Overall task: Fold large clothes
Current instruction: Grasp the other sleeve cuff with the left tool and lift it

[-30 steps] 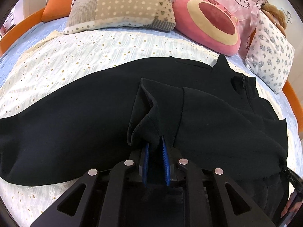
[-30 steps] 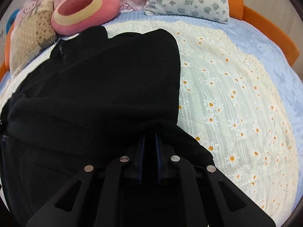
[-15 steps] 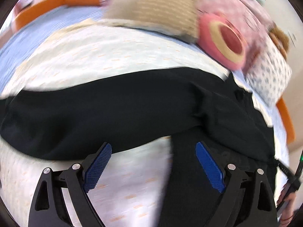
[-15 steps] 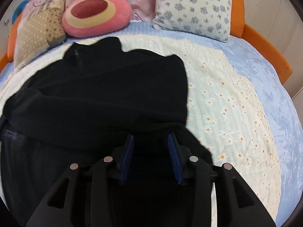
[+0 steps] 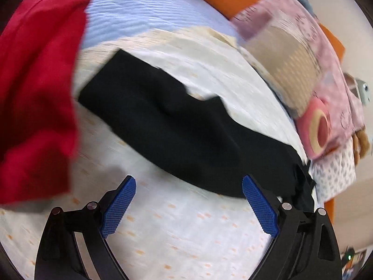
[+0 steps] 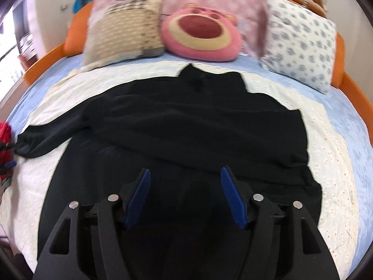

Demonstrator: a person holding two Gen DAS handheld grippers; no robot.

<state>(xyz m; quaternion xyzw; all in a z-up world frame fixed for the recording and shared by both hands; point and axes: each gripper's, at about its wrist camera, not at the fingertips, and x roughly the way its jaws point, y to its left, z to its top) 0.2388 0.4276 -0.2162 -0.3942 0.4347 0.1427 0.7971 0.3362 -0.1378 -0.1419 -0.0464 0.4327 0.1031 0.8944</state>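
Note:
A black zip-neck jacket (image 6: 186, 126) lies flat on the daisy-print bedspread (image 6: 333, 163), collar toward the pillows. One sleeve is folded across its body. The other sleeve (image 5: 177, 126) stretches out to the side over the bedspread (image 5: 186, 233). My left gripper (image 5: 189, 179) hovers open by that sleeve's near edge, with nothing between its blue pads (image 5: 119, 207). My right gripper (image 6: 185, 170) hangs above the jacket's lower body. Its jaws are opening and no cloth is pinched between them.
A red garment (image 5: 35, 93) lies just past the sleeve's cuff. Pillows line the head of the bed: a dotted beige one (image 6: 126, 30), a pink bear cushion (image 6: 200, 35) and a floral white one (image 6: 300, 39). An orange bed frame (image 6: 354, 88) rims the blue sheet.
Both grippers let go of the black jacket and opened. The left one swung out sideways along the stretched sleeve toward the red garment. The right one drew back and rose above the jacket.

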